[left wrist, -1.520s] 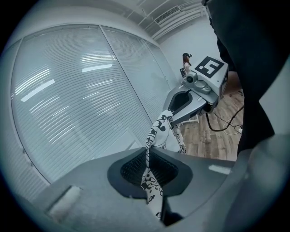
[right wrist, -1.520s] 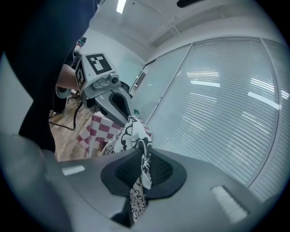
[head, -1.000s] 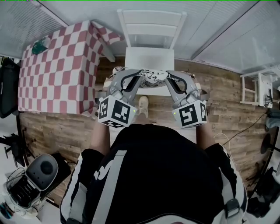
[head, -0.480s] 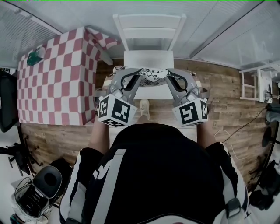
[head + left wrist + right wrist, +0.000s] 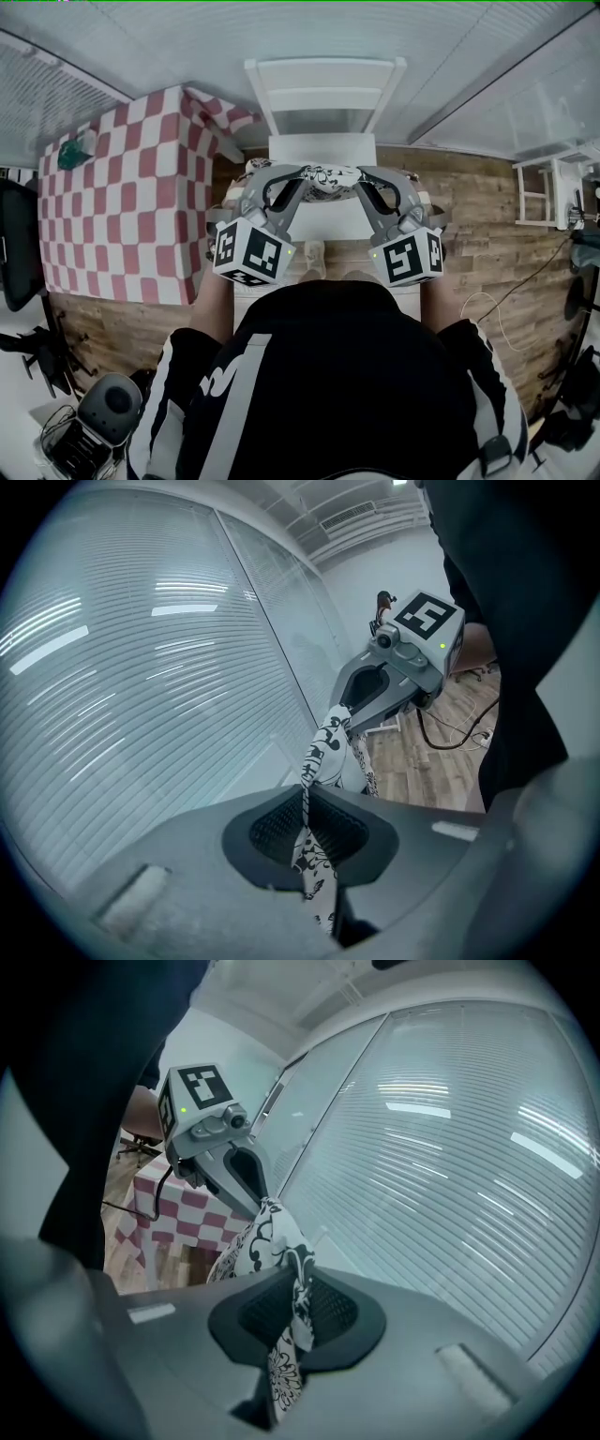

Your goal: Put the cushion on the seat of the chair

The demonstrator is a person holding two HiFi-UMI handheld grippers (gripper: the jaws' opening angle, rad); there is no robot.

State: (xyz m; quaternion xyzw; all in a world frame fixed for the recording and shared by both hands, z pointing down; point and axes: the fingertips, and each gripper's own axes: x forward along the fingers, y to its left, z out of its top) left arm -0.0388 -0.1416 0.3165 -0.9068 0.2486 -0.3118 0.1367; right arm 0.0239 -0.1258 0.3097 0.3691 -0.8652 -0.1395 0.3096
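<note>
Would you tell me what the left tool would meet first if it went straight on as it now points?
Probably the white chair's seat, just beyond the cushion it grips; depth is unclear.

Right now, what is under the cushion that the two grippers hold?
The white chair seat lies under the cushion; the seat's back and front strips show. The middle of the seat is covered, so I cannot tell whether the cushion touches it.
</note>
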